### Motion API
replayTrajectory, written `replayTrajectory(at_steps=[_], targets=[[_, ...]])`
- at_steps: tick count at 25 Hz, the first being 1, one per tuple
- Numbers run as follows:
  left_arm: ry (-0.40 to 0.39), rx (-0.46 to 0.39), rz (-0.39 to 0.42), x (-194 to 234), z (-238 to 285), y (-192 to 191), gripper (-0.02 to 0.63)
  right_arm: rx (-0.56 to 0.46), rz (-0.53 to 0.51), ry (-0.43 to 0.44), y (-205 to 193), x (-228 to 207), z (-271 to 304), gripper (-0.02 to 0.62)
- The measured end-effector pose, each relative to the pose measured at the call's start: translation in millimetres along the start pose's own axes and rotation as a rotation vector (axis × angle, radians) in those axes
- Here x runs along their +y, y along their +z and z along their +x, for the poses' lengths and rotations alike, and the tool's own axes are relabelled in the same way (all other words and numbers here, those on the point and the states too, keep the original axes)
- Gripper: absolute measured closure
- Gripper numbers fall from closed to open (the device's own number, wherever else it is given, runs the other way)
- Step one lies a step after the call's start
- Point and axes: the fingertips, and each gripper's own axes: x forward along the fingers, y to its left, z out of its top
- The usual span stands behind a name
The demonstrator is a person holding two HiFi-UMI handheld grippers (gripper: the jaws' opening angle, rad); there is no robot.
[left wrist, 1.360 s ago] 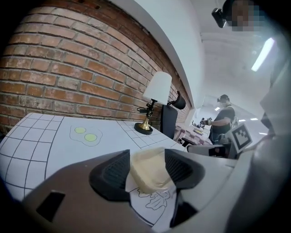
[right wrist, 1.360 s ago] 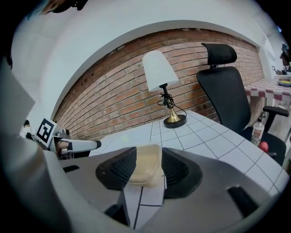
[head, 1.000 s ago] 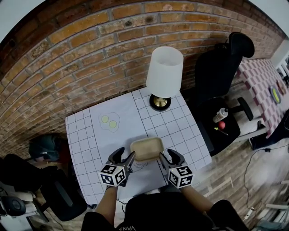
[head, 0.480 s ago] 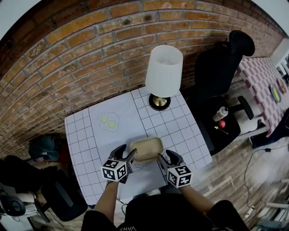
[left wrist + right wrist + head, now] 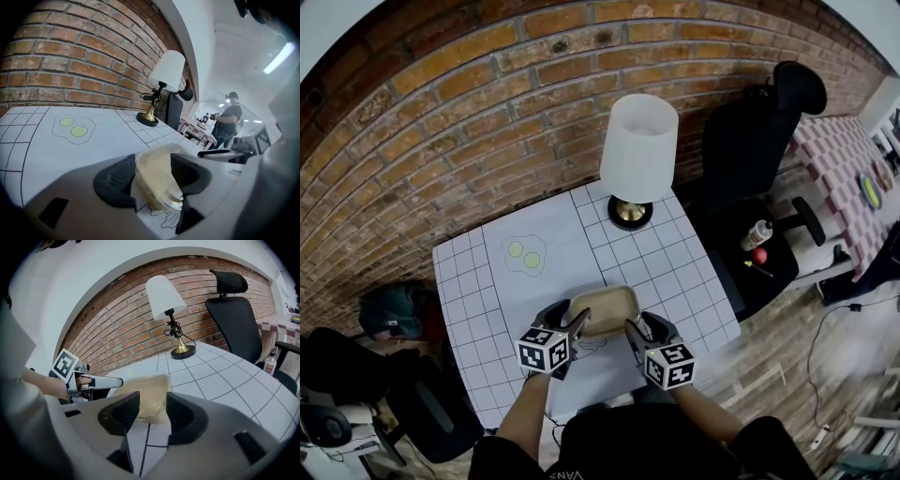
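Note:
A shallow beige tray (image 5: pixel 603 309) with rounded corners hangs above the white gridded table (image 5: pixel 675 272), held at both ends. My left gripper (image 5: pixel 573 328) is shut on its left rim, and my right gripper (image 5: pixel 632 330) is shut on its right rim. In the left gripper view the tray (image 5: pixel 159 180) sits tilted between the black pads (image 5: pixel 115 176), with the right gripper (image 5: pixel 234 151) beyond it. The right gripper view shows the tray (image 5: pixel 143 394) pinched between its pads (image 5: pixel 180 413), with the left gripper (image 5: pixel 82 379) opposite. A line drawing on the table shows under the tray.
A brass lamp with a white shade (image 5: pixel 637 150) stands at the table's far edge. A fried-egg drawing (image 5: pixel 525 251) lies at the far left. A black office chair (image 5: pixel 750 141) holding a bottle (image 5: pixel 757 234) stands to the right. A brick wall runs behind. A person (image 5: pixel 228 121) stands far off.
Both grippers have drifted slightly nearer each other with the tray still held. The tray now looks more tilted in the left gripper view.

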Motion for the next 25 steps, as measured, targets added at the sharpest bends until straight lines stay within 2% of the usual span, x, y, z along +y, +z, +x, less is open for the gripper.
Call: replayTrajectory(at_steps=[13, 25], targets=[[0.004, -0.051, -0.002, -6, -14, 14, 0.364, -0.068, 0.036, -0.009, 19, 8, -7, 0.431], [0.001, -0.161, 0.044, -19, -37, 56, 0.364, -0.167, 0.021, 0.012, 57, 24, -23, 0.431]])
